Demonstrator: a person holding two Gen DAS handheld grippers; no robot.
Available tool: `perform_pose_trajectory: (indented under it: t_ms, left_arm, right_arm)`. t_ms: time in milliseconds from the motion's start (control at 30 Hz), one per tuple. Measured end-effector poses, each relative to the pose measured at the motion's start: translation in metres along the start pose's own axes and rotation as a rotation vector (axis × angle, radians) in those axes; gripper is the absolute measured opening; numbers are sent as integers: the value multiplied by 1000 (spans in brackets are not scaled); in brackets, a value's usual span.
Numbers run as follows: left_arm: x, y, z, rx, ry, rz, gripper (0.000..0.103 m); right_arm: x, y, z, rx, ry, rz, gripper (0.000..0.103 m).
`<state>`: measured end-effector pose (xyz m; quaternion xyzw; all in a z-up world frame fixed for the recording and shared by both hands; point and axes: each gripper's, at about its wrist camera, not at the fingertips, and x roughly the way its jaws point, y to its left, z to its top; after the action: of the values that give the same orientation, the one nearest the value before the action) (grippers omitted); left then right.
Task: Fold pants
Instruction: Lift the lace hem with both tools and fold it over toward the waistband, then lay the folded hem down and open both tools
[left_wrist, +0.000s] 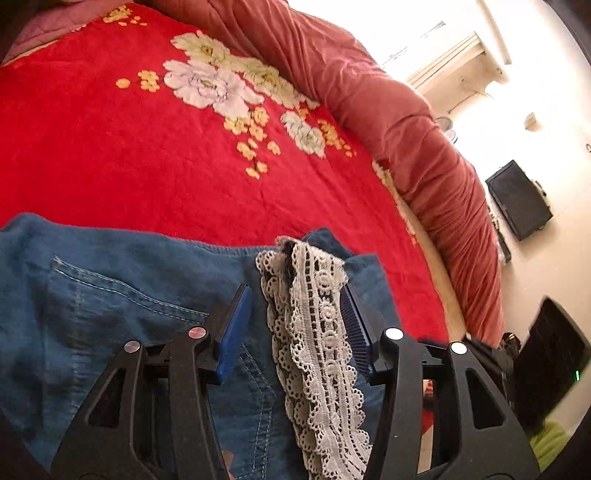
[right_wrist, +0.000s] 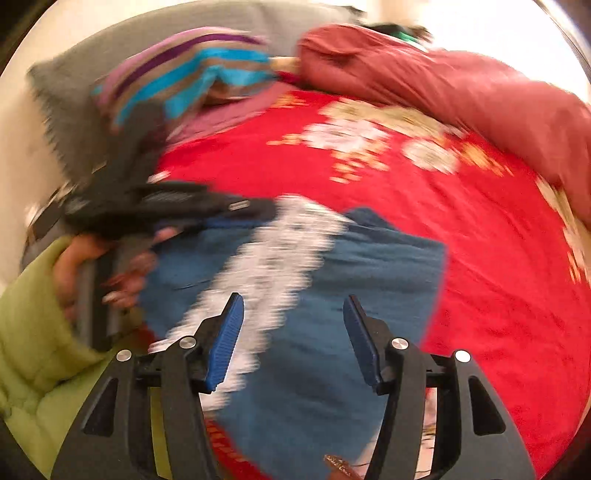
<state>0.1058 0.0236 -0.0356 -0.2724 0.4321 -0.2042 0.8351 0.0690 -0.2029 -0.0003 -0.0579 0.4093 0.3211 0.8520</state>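
My left gripper (left_wrist: 295, 317) jaws wide over jeans (left_wrist: 129, 295), lace (left_wrist: 317, 332) between pads. Right gripper (right_wrist: 293, 339) jaws wide above jeans, blurred.

Left gripper (left_wrist: 295, 321) and right gripper (right_wrist: 293, 339) both spread wide (nothing between the pads).
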Motion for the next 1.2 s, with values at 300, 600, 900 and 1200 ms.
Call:
perform_pose_trajectory:
  t_ms: [300, 600, 900, 1200]
  left_arm:
    - [30, -14, 1, 55, 75, 99, 48]
    - [19, -51, 7, 219, 8, 180, 10]
    - [27, -19, 4, 146, 44, 250, 20]
    - [-17, -23, 1, 154, -32, 372, 31]
  right_arm:
    - [29, -34, 13, 37, 17, -39, 55]
    - [59, -52, 8, 59, 74, -88, 55]
    - [63, -48, 4, 49, 84, -110, 55]
    - [21, -37, 0, 60, 11, -46, 56]
